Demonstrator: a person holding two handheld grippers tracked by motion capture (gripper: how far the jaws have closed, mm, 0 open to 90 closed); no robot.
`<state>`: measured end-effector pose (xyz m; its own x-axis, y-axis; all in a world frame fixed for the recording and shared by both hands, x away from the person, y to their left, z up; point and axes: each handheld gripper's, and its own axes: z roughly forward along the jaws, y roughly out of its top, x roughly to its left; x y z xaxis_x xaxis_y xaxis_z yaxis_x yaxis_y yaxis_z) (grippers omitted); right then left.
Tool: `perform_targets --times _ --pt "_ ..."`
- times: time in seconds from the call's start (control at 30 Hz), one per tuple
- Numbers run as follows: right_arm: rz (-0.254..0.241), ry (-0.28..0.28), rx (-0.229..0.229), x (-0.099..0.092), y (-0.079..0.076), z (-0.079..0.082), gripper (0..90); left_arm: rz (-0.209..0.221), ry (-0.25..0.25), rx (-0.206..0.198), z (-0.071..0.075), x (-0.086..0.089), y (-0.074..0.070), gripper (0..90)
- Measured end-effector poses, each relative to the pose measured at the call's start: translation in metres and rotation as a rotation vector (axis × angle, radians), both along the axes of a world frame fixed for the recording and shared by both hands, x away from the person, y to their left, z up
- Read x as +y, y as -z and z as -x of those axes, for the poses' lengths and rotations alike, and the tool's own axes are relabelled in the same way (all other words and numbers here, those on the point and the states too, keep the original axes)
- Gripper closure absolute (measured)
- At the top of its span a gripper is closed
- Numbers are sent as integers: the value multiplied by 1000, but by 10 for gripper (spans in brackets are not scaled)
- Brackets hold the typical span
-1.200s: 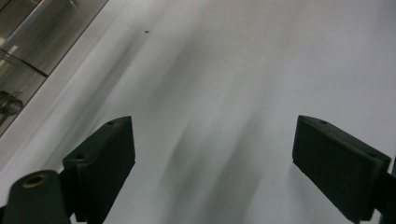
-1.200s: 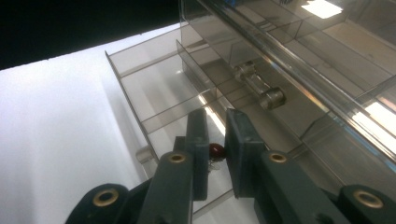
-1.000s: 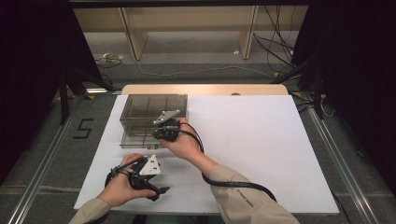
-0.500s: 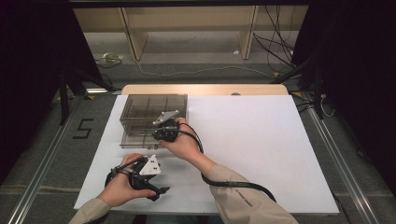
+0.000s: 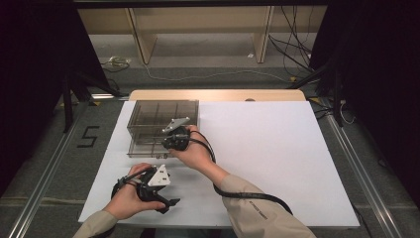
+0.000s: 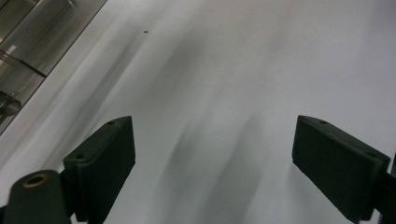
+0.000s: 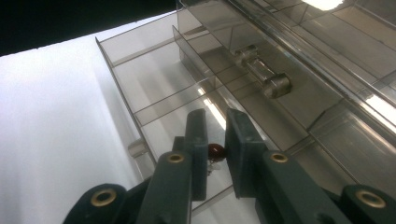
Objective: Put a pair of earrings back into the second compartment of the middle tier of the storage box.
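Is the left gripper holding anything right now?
No, the left gripper has its jaws spread wide over the bare white table sheet, with nothing between them.

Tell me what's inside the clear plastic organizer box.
The organizer box has divider walls; its visible compartments look bare. The right gripper pinches a small dark red piece over one; anything beneath it is hidden.

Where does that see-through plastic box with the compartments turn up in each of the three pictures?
High view: the clear compartment box sits left of centre on the white sheet, at the right gripper.
Left gripper view: a slice of the box in the top left corner.
Right gripper view: the box spreads across the upper right.
Shared landmark: the white sheet under it.
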<state>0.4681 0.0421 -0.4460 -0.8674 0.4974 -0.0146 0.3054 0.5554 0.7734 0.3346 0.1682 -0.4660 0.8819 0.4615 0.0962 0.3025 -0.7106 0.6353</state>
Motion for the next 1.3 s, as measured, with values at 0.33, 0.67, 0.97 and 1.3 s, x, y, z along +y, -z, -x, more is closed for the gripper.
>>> perform_targets --times 0.33,0.67,0.97,1.3 --pt "-11 -2 -3 0 0 0 733 0 -1 1 0 0 0 130" --pt "-56 5 -26 -18 -12 2 523 8 -20 -6 -2 3 -1 140" --pt "-97 19 -24 -60 -23 11 449 12 -37 -14 -2 4 -1 147" --pt "-109 95 -14 -126 -23 17 419 20 -51 -12 -3 5 -1 149"
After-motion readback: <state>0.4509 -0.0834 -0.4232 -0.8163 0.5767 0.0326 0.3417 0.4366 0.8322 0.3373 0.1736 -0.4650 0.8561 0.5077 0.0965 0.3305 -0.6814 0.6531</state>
